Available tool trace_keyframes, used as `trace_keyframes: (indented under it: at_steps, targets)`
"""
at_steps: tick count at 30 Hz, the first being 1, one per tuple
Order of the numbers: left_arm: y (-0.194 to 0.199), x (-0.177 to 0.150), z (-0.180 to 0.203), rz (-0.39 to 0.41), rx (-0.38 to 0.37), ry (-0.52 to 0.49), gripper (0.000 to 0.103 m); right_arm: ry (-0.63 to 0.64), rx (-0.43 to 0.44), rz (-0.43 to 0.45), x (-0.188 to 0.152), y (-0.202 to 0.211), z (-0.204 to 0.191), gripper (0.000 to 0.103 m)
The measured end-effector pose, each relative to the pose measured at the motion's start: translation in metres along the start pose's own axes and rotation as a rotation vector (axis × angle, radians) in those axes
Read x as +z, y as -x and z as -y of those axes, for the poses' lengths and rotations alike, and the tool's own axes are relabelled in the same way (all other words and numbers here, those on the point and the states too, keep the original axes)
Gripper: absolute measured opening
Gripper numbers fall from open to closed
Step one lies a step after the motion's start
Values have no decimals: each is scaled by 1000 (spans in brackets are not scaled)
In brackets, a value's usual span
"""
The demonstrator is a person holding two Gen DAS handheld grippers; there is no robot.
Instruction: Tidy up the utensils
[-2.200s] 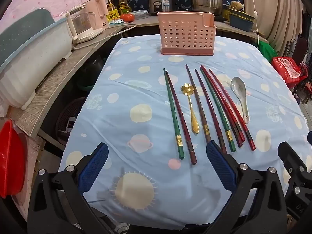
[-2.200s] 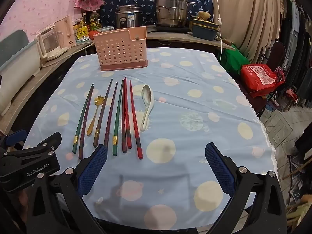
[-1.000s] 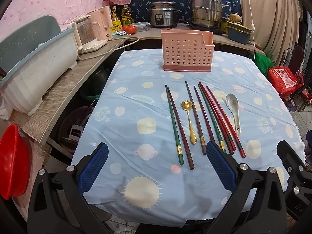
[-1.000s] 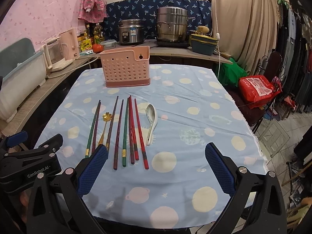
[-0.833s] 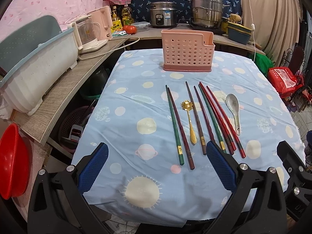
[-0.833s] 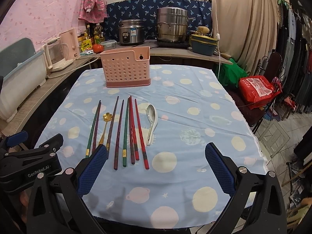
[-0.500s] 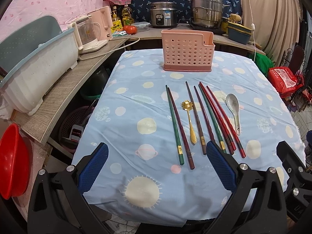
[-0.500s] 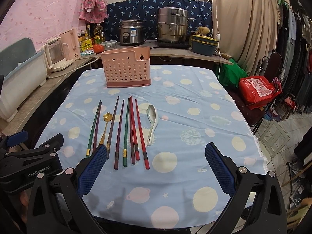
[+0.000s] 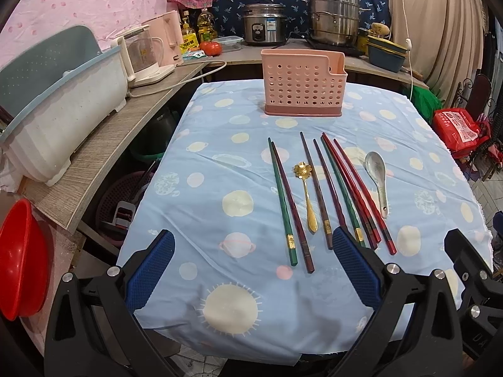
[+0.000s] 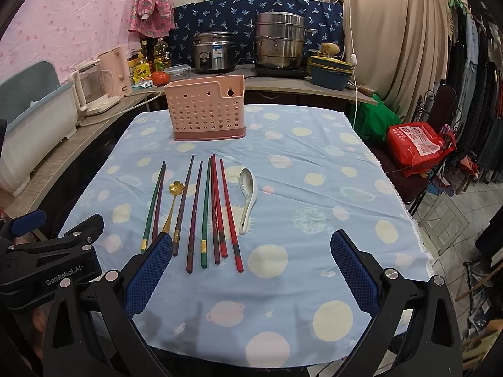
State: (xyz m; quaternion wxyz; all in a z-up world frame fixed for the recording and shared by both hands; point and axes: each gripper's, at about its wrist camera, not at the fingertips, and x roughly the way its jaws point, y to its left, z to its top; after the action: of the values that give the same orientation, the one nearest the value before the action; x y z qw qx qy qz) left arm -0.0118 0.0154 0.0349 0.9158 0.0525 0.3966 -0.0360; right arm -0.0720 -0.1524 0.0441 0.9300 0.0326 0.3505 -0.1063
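So far nothing is put away: chopsticks point(image 10: 204, 210) and both spoons lie mid-frame, the pink basket point(image 10: 206, 113) looks empty. Left gripper point(image 9: 251, 270) and right gripper point(image 10: 250, 270) gape, holding nothing.

Desk point(image 9: 220, 144): utensil basket point(image 9: 303, 87) at far end; chopsticks point(image 9: 330, 188) in a row before it; metal spoon point(image 9: 306, 196) among them; ceramic spoon point(image 9: 377, 180) rightmost.

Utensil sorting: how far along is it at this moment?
Nothing looks done. The pink holder stands at the table's far end with no handles showing above its rim. The chopsticks, gold spoon and ceramic spoon lie in a row on the cloth. Nothing is in hand: left tool and right tool are both open, short of the row. All utensils remain to sort.
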Motion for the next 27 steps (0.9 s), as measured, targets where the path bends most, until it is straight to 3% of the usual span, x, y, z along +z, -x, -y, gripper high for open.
trace_keyframes:
  at_steps: [27]
  targets:
    - [3, -1, 2, 3, 2, -2, 96, 5, 9, -4, -1, -1, -4, 96]
